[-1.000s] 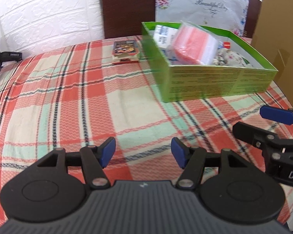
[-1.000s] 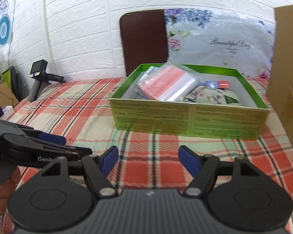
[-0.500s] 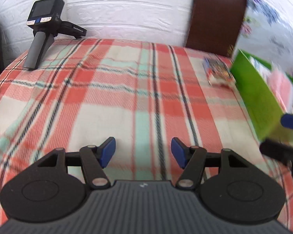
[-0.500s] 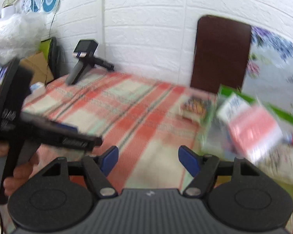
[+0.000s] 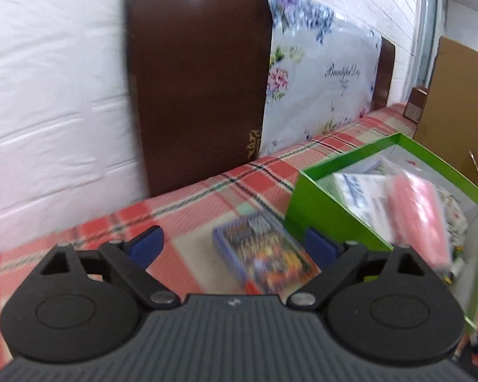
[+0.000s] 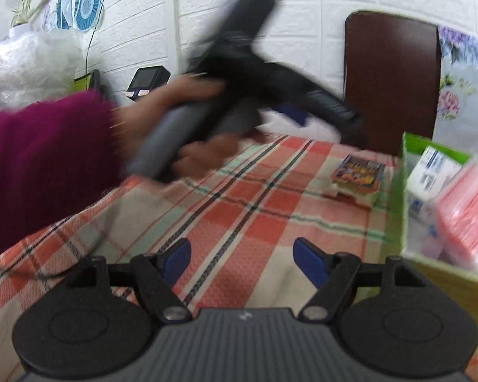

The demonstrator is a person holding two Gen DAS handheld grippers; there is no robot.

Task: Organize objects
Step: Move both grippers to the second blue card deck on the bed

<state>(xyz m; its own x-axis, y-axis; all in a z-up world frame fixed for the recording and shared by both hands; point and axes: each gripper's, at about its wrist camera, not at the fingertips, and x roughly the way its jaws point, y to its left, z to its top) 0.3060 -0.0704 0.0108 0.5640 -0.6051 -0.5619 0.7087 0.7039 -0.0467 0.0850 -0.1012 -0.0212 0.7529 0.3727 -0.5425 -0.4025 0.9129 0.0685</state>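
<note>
A small colourful card box [image 5: 264,254] lies on the plaid cloth just left of the green box [image 5: 315,203]. My left gripper [image 5: 232,248] is open and empty, its fingers on either side of the card box, above it; contact cannot be told. The green box holds a pink zip bag [image 5: 420,219] and a white packet [image 5: 357,191]. My right gripper [image 6: 242,259] is open and empty over the cloth. In the right wrist view the card box [image 6: 358,172] sits ahead, and the left gripper [image 6: 318,111] is held in the air by a hand.
A dark brown headboard [image 5: 197,73] and a floral pillow [image 5: 322,73] stand against the white wall. A brown cardboard panel [image 5: 459,111] stands at the right. A camera on a small stand [image 6: 146,81] sits at the far left of the bed.
My left gripper has swung across the bed and come close over the card box by the green box. My right gripper has turned left, bringing the raised left gripper and hand into view.
</note>
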